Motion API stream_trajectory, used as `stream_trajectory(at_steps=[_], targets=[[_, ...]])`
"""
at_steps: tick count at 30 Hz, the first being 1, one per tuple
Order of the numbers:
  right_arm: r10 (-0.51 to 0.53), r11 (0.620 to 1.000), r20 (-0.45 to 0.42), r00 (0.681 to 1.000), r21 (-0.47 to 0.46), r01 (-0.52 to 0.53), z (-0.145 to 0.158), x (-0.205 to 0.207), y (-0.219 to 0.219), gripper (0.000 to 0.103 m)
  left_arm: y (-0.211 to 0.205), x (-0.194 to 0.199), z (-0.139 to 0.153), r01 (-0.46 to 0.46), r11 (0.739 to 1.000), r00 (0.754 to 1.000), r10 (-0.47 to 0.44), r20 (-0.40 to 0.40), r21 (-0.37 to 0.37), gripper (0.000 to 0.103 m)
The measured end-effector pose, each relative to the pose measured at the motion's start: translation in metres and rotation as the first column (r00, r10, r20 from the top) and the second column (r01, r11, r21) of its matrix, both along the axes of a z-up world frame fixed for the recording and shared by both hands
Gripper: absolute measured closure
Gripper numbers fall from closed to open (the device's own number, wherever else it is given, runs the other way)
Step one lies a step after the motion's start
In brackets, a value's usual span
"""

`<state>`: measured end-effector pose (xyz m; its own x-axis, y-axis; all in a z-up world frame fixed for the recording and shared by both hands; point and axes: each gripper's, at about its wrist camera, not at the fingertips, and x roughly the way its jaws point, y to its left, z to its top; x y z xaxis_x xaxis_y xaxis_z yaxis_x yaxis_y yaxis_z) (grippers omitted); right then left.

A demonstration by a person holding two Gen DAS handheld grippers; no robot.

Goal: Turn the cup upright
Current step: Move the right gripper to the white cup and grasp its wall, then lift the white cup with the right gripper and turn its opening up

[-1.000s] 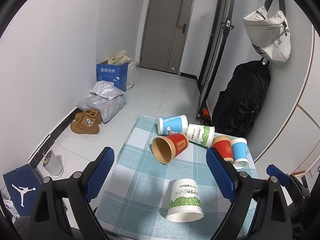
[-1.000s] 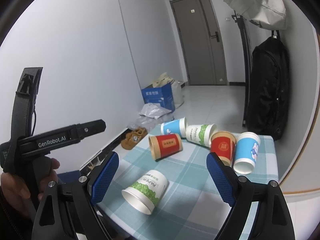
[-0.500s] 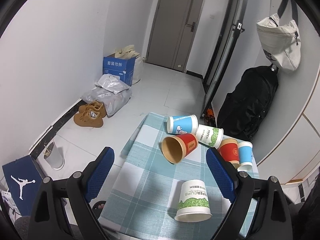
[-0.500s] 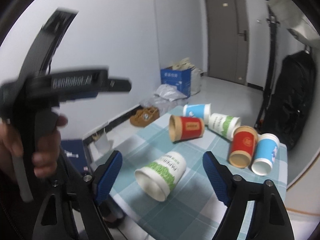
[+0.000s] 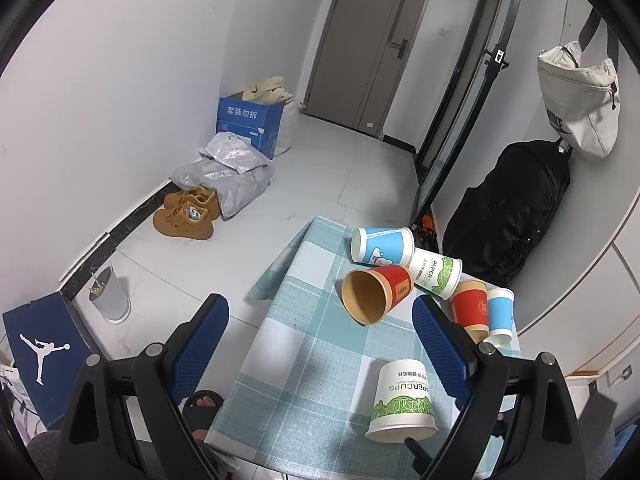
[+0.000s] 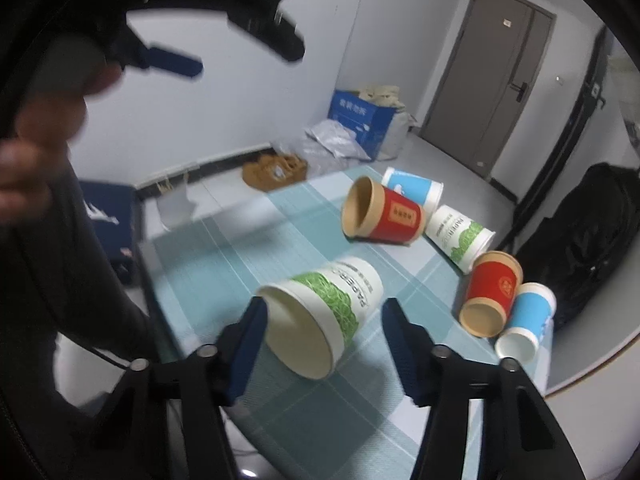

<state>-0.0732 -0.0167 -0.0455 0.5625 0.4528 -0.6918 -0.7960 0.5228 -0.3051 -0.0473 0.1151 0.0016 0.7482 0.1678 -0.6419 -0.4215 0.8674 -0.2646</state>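
Table [image 5: 304, 364] with a teal checked cloth fills the space ahead of both grippers; six paper cups on it. Black backpack [image 5: 508, 208] leans on the wall beyond the far right of the left jaws, grey bag [image 5: 576, 100] hanging above it. Left gripper [image 5: 320, 344] hangs above the table's near end, jaws spread wide with nothing between them. Right gripper [image 6: 324, 336] is low at the near end of the table, jaws parted and not clamped. Green-print cup [image 6: 324, 312] lies on its side with the open mouth toward the right camera; the rim sits between the right gripper's two blue pads, left pad [image 6: 248, 340] just beside or touching the rim (can't tell which, view is blurred), right pad apart from the cup wall. In the left view the same cup [image 5: 402, 404] sits below and inside the right-hand finger [image 5: 440, 348], base pointing away from the camera. Red cup [image 5: 376, 292] lies on its side ahead of and between the left jaws, mouth toward the camera. Beyond it, a blue cup [image 5: 382, 245] and a second green-print cup [image 5: 436, 274], both on their sides, are touching it. To the right of those, partly behind the left gripper's right finger, a second red cup [image 5: 470, 312] and a small blue cup [image 5: 500, 316] lie side by side.
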Motion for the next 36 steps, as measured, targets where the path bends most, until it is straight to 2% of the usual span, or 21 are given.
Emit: stream_trajectory(at_steps=[2, 4, 6, 8, 9, 11, 15, 24, 29, 36], targets=[[0.009, 0.999, 0.027, 1.000, -0.032, -0.008, -0.006, -0.002, 0.004, 0.054, 0.001, 0.000, 0.000, 0.002, 1.000, 1.000, -0.002, -0.005, 0.002, 0.012], [0.020, 0.998, 0.053, 0.998, -0.066, -0.017, -0.011, -0.005, 0.008, 0.060, 0.002, 0.001, 0.000, 0.001, 1.000, 1.000, -0.001, -0.005, -0.002, 0.012], [0.028, 0.995, 0.074, 0.997, -0.101, -0.020, -0.017, -0.006, 0.011, 0.069, 0.004, 0.001, 0.000, -0.002, 1.000, 1.000, 0.002, -0.004, -0.011, 0.012], [0.025, 0.993, 0.089, 0.996, -0.119, -0.014, -0.020, -0.006, 0.013, 0.074, 0.005, 0.000, -0.001, -0.004, 1.000, 1.000, 0.004, -0.005, -0.019, 0.013], [0.021, 0.992, 0.095, 0.995, -0.126, -0.009, -0.021, -0.005, 0.013, 0.082, 0.005, 0.000, -0.001, -0.003, 1.000, 1.000, 0.003, -0.005, -0.020, 0.013], [0.010, 0.991, 0.123, 0.992, -0.132, 0.006, -0.023, -0.004, 0.014, 0.087, 0.005, 0.001, -0.002, 0.001, 1.000, 1.000, -0.002, -0.009, -0.022, 0.013], [-0.001, 0.990, 0.136, 0.991, -0.141, 0.020, -0.024, -0.001, 0.015, 0.093, 0.005, 0.002, -0.003, 0.002, 1.000, 1.000, -0.003, -0.014, -0.021, 0.013], [-0.019, 0.992, 0.136, 0.991, -0.123, 0.036, -0.019, 0.000, 0.012, 0.099, 0.007, 0.002, -0.003, -0.003, 1.000, 1.000, 0.002, -0.014, -0.021, 0.012], [-0.054, 0.996, 0.097, 0.994, -0.071, 0.061, -0.009, 0.006, 0.007, 0.101, 0.005, 0.005, -0.006, 0.005, 1.000, 1.000, -0.005, -0.027, -0.014, 0.013], [-0.147, 0.988, -0.061, 0.987, 0.043, 0.150, 0.009, 0.027, -0.013, 0.101, 0.002, 0.003, -0.004, 0.014, 1.000, 1.000, -0.014, -0.011, -0.006, 0.012]])
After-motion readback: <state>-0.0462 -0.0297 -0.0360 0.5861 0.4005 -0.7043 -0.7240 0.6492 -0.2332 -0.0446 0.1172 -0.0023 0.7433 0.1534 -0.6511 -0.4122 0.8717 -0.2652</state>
